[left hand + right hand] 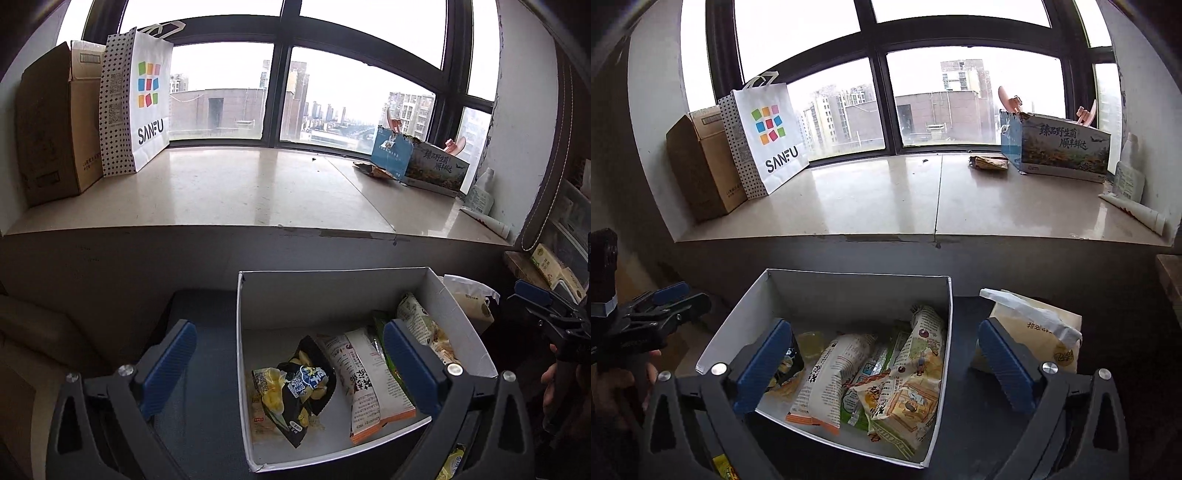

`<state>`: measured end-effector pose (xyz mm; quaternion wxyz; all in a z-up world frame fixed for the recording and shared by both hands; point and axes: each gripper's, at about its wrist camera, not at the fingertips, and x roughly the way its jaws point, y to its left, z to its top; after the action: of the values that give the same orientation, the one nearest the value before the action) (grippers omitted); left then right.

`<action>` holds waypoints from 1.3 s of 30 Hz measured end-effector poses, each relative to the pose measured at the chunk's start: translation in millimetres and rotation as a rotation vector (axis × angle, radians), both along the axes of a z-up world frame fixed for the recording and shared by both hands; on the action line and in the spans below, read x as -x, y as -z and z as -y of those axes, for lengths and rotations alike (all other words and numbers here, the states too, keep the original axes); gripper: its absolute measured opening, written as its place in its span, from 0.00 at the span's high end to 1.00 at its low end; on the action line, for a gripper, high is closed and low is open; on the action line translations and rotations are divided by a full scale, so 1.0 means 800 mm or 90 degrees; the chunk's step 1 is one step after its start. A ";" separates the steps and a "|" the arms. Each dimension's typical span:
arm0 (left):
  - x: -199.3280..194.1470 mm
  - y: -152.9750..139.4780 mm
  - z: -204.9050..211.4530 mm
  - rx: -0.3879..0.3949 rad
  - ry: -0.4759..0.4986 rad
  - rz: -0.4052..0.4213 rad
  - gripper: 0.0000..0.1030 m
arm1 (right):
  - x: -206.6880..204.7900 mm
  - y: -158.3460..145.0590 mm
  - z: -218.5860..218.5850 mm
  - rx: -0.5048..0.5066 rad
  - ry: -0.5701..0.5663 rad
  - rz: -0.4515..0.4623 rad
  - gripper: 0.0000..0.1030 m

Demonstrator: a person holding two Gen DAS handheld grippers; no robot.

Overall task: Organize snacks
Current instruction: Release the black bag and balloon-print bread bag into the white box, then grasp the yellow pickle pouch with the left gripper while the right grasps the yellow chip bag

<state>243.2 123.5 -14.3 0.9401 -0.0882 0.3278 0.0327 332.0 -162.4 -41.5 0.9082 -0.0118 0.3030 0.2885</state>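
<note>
A white cardboard box [458,317] [731,325] sits on a dark surface below the window sill and holds several snack packets. Among them are a black and yellow chip bag [295,387], a white and orange packet [365,384] [827,376], a green packet [864,373] and a cartoon-printed bag [912,384]. My left gripper [291,369] is open and empty above the box's left part. My right gripper [886,365] is open and empty above the box's right edge. A beige paper bag with white plastic [1038,332] [472,299] stands right of the box.
The stone window sill [240,192] carries a brown carton [51,125], a white SANFU shopping bag [144,99], a blue printed box [421,162] with a crumpled wrapper [990,162] beside it, and a white tube [1134,210] at the right. A yellow packet [454,461] lies near the bottom.
</note>
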 end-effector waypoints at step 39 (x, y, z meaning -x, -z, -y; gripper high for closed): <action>0.231 0.163 0.071 0.027 0.176 -0.152 0.00 | 0.257 0.098 0.124 -0.056 -0.018 -0.053 0.00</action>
<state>58.4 66.7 -145.0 0.8880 -0.0576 0.4465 -0.0935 126.6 -261.9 -120.3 0.8902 0.0357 0.3275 0.3146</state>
